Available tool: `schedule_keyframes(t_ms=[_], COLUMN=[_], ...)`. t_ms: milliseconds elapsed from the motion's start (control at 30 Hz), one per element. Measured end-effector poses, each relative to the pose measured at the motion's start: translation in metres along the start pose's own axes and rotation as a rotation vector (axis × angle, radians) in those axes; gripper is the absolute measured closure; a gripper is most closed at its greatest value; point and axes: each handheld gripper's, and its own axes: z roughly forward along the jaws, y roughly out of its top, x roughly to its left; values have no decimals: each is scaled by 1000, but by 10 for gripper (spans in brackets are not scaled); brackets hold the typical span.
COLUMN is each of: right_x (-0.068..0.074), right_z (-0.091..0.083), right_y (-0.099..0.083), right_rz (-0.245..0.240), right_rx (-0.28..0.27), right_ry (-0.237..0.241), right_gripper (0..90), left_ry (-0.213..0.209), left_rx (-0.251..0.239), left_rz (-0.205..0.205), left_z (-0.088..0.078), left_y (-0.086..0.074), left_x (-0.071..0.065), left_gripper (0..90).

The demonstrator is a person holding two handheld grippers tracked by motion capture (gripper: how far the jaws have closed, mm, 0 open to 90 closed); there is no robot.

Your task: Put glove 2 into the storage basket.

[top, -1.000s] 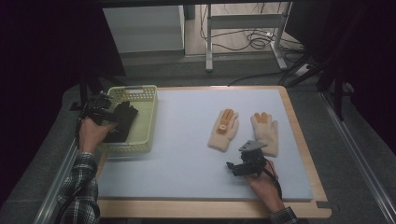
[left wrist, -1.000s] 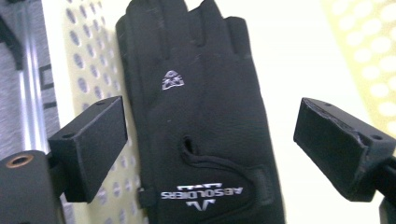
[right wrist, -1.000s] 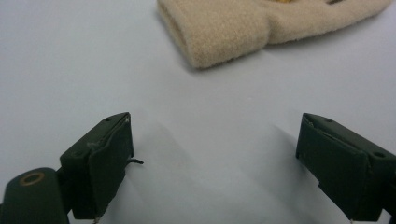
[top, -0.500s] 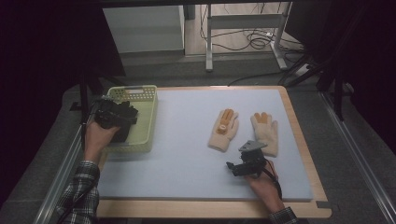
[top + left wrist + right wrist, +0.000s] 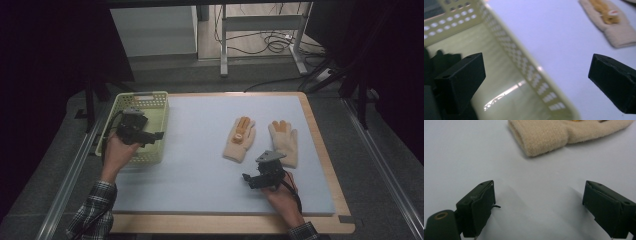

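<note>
Left gripper point(image 5: 150, 136) over the yellow basket point(image 5: 159, 107) – jaws just opening, nothing between; right gripper point(image 5: 252, 180) spread wide, empty, near 2 beige gloves point(image 5: 240, 140)

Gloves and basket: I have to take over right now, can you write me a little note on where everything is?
Left gripper: jaws open and empty, just opened, over the basket edge.
Right gripper: jaws open and empty, low on the mat near the person's edge, short of the beige gloves.
Done: something dark lies inside the basket, likely a glove just dropped.
Left: two beige gloves on the mat, one with its orange fingers up, the other beside it. Probably they go in the basket next.
</note>
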Motion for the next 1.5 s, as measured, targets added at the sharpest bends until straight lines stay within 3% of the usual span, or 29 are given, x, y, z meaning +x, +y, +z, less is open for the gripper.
schedule_keyframes(t_ms=[33,100,300,500,733,867,1067,1267,1400,1500], right_x=[0,0,0,0,0,1,0,-1,-1,-1], right_z=[0,0,0,0,0,0,0,0,0,0], right_y=[0,0,0,0,0,0,0,0,0,1], right_rz=[0,0,3,1,1,-2,2,6,7,8], right_rx=[0,0,2,2,2,0,2,4,6,7], right_ry=[0,-1,-1,-1,0,0,6,8,8,8], right_gripper=[109,109,109,109,111,113,114,112,110,110], left_ry=[0,-19,-70,-103,-134,-133,-130,-100,-63,-77], left_rx=[0,-8,-38,-44,-34,-12,14,53,69,81], left_rz=[0,42,111,155,193,209,193,146,142,129], left_z=[0,1,5,12,27,40,50,56,58,59], left_y=[0,2,2,-4,-25,-47,-70,-99,-106,-107], left_x=[0,-17,-49,-73,-100,-113,-115,-105,-100,-98], left_gripper=[13,11,11,10,10,10,10,11,11,5])
